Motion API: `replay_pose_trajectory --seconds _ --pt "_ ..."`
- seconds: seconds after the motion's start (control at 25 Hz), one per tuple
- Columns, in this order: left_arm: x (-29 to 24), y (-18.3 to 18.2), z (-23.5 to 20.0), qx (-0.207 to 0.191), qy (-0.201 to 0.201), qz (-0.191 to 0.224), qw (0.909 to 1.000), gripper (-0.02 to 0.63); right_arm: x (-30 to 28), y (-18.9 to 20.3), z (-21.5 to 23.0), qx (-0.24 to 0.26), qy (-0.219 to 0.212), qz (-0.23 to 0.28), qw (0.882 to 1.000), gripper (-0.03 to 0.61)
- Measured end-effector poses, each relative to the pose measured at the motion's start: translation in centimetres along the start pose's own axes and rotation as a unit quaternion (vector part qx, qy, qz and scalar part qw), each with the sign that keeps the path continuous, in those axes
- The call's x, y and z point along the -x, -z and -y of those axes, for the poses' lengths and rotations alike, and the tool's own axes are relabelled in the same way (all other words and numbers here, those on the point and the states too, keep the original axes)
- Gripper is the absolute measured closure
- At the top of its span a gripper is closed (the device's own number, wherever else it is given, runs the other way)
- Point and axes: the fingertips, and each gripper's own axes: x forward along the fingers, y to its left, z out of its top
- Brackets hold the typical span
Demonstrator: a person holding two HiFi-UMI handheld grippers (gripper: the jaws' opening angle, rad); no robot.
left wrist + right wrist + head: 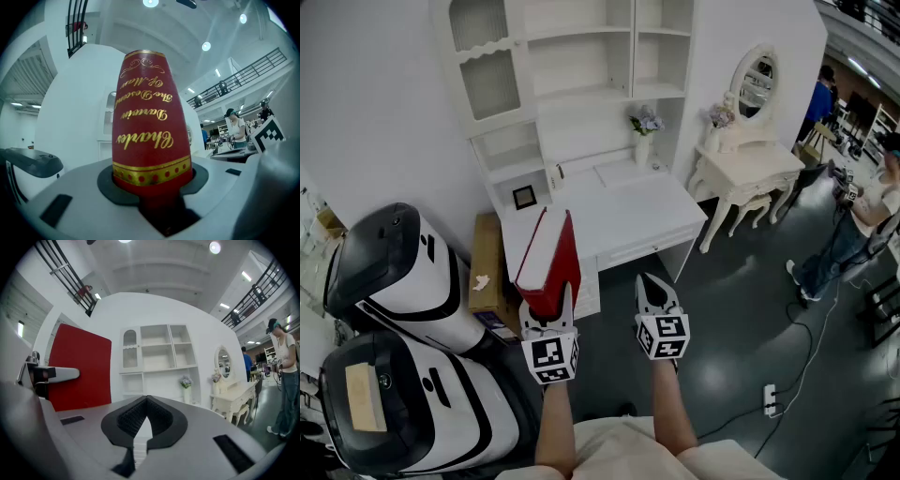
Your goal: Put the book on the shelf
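A thick red book (548, 258) with a white page edge stands upright in my left gripper (551, 305), which is shut on its lower end. In the left gripper view its spine (150, 136) with gold lettering rises from between the pads (117, 185). The book hangs in the air in front of the white desk (628, 211), below the white shelf unit (581, 66). My right gripper (652, 286) floats to the book's right, shut and empty. In the right gripper view its jaws (146, 416) meet at the tips, with the book's red cover (79, 366) to the left and the shelf unit (159, 352) ahead.
On the desk stand a vase of flowers (645, 131) and a small picture frame (524, 197). A dressing table with an oval mirror (745, 159) is to the right. Two white-and-black machines (394, 272) and a cardboard box (487, 262) crowd the left. People (853, 225) stand at far right.
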Motion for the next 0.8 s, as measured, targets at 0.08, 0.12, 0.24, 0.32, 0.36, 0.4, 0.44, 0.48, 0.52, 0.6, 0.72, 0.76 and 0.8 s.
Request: replay_pose_trajectory --seconds 0.08,0.12,0.24,0.32,0.36,0.4,0.44,0.48,0.52,0.6,0.72,0.76,0.8 --pt "0.1 0.0 0.3 -0.003 -0.002 -0.001 1.0000 0.416 0.2 0.0 0.0 0.002 -0.004 0.001 1.000 0.552" --pt "0.2 0.0 0.5 -0.004 -0.004 -0.002 1.0000 0.416 0.4 -0.1 0.1 0.003 -0.005 0.002 1.000 0.552" --pt "0.3 0.0 0.9 -0.007 -0.008 -0.004 0.9999 0.416 0.6 -0.2 0.5 0.003 -0.007 0.004 1.000 0.552" --pt "0.2 0.0 1.1 -0.010 -0.012 -0.004 0.9999 0.416 0.6 -0.3 0.8 0.001 -0.009 0.005 1.000 0.552" --pt "0.2 0.0 1.1 -0.012 -0.013 -0.005 0.9998 0.416 0.6 -0.3 0.9 0.001 -0.010 0.005 1.000 0.552" --pt "0.2 -0.1 1.2 -0.013 -0.015 -0.005 0.9998 0.416 0.6 -0.3 1.0 0.001 -0.012 0.005 1.000 0.552" --pt "0.2 -0.1 1.3 -0.015 -0.017 -0.005 0.9997 0.416 0.5 -0.4 1.1 0.004 -0.014 0.006 1.000 0.552" --pt "0.3 -0.3 1.3 -0.017 -0.018 -0.005 0.9997 0.416 0.5 -0.5 1.1 0.009 -0.017 0.009 1.000 0.552" --pt "0.4 -0.4 1.3 -0.020 -0.020 -0.005 0.9996 0.416 0.6 -0.7 1.0 0.016 -0.023 0.013 1.000 0.552" --pt "0.7 -0.6 1.1 -0.022 -0.028 -0.004 0.9994 0.416 0.8 -1.1 0.8 0.029 -0.037 0.018 0.999 0.552" --pt "1.1 -0.5 0.8 -0.017 -0.043 -0.003 0.9989 0.416 1.1 -0.7 1.1 0.035 -0.046 0.016 0.998 0.552" --pt "1.2 -0.5 0.7 -0.017 -0.047 0.000 0.9987 0.416 1.2 -0.3 1.4 0.030 -0.048 0.014 0.998 0.552" --pt "1.2 -0.5 0.7 -0.016 -0.051 0.004 0.9986 0.416 1.3 0.1 1.7 0.022 -0.050 0.012 0.998 0.552"
